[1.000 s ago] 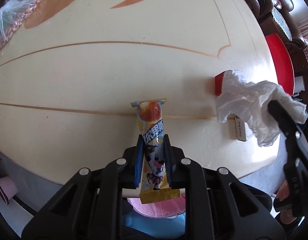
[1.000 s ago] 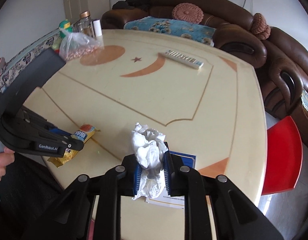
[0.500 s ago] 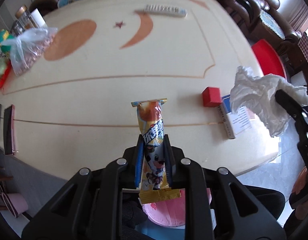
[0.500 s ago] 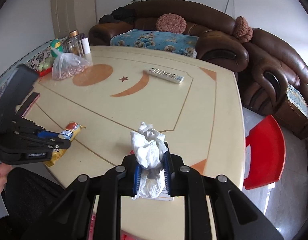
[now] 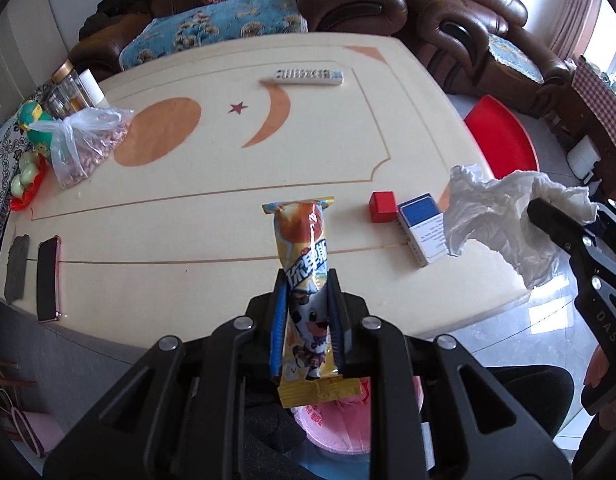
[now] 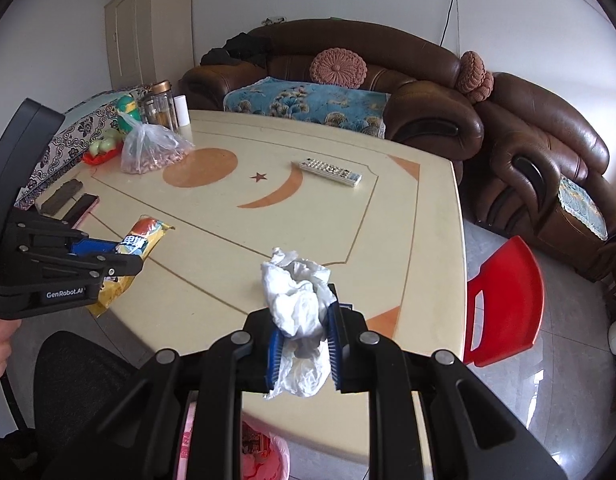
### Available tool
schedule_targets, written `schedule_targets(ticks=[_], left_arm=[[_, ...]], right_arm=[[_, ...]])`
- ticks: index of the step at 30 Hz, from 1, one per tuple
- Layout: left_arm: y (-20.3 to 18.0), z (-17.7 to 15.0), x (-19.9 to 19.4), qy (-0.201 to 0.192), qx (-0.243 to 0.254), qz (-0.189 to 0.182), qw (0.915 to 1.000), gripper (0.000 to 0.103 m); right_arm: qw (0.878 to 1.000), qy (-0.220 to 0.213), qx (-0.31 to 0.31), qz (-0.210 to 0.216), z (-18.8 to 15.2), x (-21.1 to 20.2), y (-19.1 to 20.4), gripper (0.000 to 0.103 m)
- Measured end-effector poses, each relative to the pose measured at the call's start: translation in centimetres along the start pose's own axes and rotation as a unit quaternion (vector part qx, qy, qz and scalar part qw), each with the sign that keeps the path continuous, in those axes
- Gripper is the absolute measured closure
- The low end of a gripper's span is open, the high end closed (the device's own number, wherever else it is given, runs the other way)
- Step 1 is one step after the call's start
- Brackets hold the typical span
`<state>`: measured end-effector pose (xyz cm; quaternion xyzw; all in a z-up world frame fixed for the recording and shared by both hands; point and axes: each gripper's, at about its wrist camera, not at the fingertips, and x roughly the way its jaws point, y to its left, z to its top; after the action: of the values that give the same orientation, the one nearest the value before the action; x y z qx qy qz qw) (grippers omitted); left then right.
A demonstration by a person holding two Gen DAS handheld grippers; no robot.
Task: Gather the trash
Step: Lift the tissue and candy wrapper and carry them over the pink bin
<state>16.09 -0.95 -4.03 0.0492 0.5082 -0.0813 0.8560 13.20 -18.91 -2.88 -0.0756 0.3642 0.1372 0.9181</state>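
The left gripper (image 5: 306, 320) is clamped with its blue ribbed pads on a glossy yellow plastic snack wrapper (image 5: 303, 280) printed with a cartoon cow, long and flat with crimped ends, held up above the near edge of the cream table (image 5: 211, 184). The right gripper (image 6: 303, 336) is clamped on a crumpled white tissue (image 6: 297, 304), soft and creased, also lifted off the table. On the smooth tabletop, inlaid with an orange circle, star and crescent, sit a small red cube (image 5: 382, 207) and, just beside it on the right, a blue-and-white cardboard box (image 5: 422, 228). A white remote control (image 5: 308, 77) lies at the far side, a knotted clear plastic bag of nuts (image 5: 87, 144) at the far left, and a dark phone in a pink case (image 5: 47, 280) at the near left. A pink plastic bin (image 5: 348, 420) shows below the table edge.

Against half a second ago, both grippers have risen and tilted up, so the brown leather sofa (image 6: 348, 80) now fills more of the view; both grips are unchanged.
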Motion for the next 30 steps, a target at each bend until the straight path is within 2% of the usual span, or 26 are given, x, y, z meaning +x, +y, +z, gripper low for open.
schedule_targets(ticks=[10,21,30], left_arm=[[-0.6,-2.6,-3.7,-0.03,0.015,0.002,0.9994,0.084],[-1.5,-5.9,-5.3,-0.036,0.037,-0.002,0.9987,0.084],[-3.3,-8.4,-5.7,-0.031,0.064,-0.012,0.9974,0.084]], right_arm=[[1.0,-0.011,-0.014,-0.007,-1.7,-5.2,2.0,0.084],[1.0,-0.012,-0.024,0.001,-4.3,-9.0,4.3,0.084],[1.0,-0.001,-0.022,0.01,-6.8,-10.3,5.4,0.084]])
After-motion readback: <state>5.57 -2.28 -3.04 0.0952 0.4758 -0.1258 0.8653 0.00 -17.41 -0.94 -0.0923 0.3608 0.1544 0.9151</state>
